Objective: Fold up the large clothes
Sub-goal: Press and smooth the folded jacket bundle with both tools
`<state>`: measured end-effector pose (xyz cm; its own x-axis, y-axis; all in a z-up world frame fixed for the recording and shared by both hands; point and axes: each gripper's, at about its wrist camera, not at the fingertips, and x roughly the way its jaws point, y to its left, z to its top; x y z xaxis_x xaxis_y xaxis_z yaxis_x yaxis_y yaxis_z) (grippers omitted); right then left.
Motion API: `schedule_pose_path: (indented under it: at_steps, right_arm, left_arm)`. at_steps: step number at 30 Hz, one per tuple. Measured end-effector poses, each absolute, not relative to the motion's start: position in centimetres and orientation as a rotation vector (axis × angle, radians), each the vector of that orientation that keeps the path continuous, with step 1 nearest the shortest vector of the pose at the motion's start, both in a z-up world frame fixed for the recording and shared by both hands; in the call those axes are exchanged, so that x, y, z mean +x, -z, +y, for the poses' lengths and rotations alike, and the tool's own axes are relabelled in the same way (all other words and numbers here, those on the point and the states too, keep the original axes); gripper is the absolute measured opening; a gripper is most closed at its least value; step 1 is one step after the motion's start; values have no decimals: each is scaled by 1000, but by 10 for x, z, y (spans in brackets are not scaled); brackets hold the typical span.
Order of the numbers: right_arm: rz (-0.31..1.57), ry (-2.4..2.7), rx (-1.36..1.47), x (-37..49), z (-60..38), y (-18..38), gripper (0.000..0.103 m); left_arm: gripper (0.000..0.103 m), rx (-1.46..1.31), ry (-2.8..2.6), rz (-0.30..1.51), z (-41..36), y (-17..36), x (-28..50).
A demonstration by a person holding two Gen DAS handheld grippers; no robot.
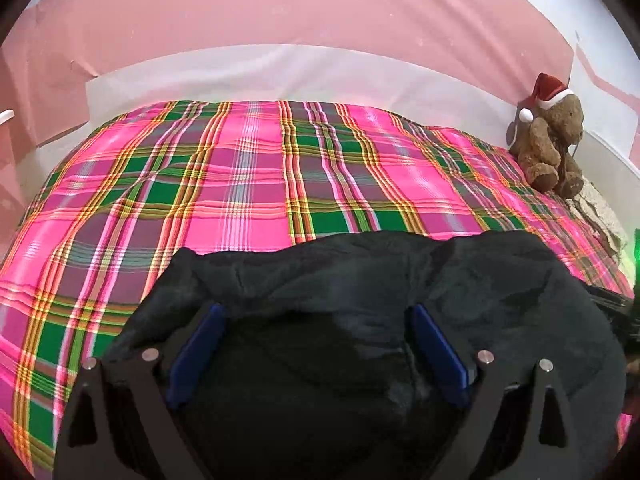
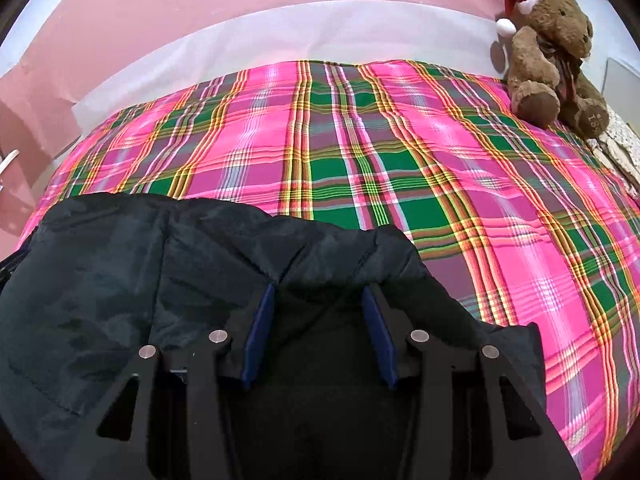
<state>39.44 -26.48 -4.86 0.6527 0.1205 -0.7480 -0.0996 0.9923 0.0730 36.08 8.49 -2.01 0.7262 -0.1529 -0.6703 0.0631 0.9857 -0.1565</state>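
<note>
A large black padded jacket lies at the near edge of a bed covered with a pink and green plaid cover. My left gripper stands open over it, blue pads wide apart, with flat fabric under and between them. In the right wrist view the jacket is bunched at the near left of the plaid cover. My right gripper is shut on a thick fold of it. The fabric puckers around both pads and bulges over the fingertips.
A brown teddy bear in a red Santa hat sits at the far right corner of the bed. A white strip of sheet and a pink wall run along the far side. The plaid cover stretches beyond the jacket.
</note>
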Motion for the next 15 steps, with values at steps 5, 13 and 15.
schedule_pose_path:
  at_steps: [5,13,15]
  right_arm:
    - [852,-135,55,386,-275,35,46]
    - [824,-108,74,376,-289,28,46]
    - [820,-101,65,377,-289,34,46]
  left_arm:
    - [96,-184,144,667,120,-14,331]
    - [96,-306,103,752,176,22,342]
    - [96,-303,129,762,164,34,347]
